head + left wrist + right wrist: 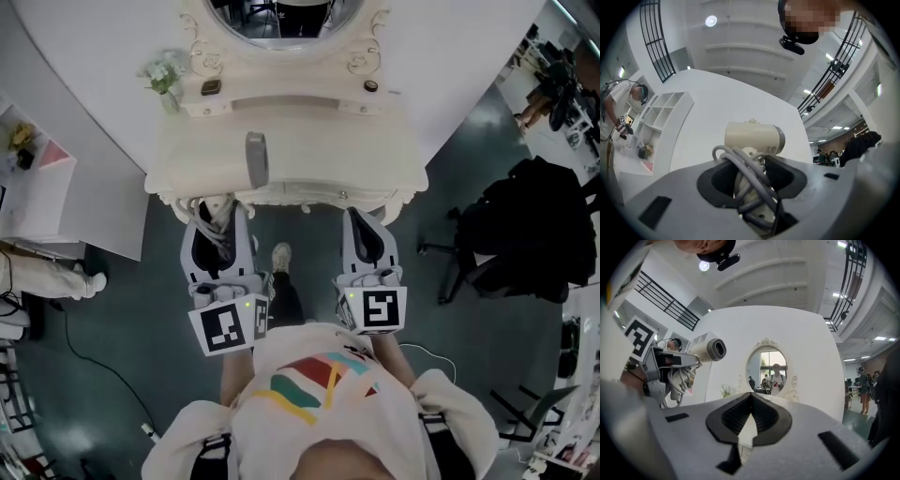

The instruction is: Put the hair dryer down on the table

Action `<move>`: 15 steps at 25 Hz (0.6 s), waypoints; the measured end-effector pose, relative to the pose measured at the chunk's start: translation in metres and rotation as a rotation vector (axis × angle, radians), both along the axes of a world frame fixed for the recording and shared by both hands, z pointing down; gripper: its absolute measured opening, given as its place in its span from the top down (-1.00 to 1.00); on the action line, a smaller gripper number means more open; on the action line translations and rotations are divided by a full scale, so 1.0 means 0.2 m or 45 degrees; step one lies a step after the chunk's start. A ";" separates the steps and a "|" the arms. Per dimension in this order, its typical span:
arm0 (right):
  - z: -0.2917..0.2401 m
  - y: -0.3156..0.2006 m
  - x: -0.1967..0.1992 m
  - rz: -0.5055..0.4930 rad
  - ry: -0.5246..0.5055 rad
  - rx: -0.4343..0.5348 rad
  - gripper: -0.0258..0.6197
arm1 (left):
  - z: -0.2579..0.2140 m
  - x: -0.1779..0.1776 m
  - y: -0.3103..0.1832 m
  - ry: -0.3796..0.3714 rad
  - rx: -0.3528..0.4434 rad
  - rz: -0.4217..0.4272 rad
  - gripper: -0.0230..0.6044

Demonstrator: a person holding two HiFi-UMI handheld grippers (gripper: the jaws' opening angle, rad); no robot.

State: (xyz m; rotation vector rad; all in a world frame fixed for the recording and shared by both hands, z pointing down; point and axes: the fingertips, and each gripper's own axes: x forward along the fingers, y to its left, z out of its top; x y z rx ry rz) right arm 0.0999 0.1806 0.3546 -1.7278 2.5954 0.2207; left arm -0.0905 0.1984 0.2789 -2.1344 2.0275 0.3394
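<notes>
Left tongs point(751, 180) tight around hair dryer point(753, 138), barrel above bare front of table point(323, 150).

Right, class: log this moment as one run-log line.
left gripper: shut on hair dryer handle, cord wrapped | right gripper: shut, empty | table: hair dryer not yet set down

Cream dressing table point(375, 155) (ornate oval mirror point(281, 14)) stands against a white wall point(450, 66) on dark floor point(122, 309).
</notes>
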 end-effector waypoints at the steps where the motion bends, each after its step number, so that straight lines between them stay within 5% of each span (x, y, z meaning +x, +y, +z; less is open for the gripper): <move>1: 0.01 -0.03 -0.01 -0.002 -0.007 -0.001 0.92 | 0.01 -0.01 -0.03 -0.002 -0.004 0.002 0.37; 15: 0.03 -0.66 -0.05 0.067 -0.063 -0.016 0.92 | -0.05 -0.06 -0.68 -0.022 0.029 0.050 0.37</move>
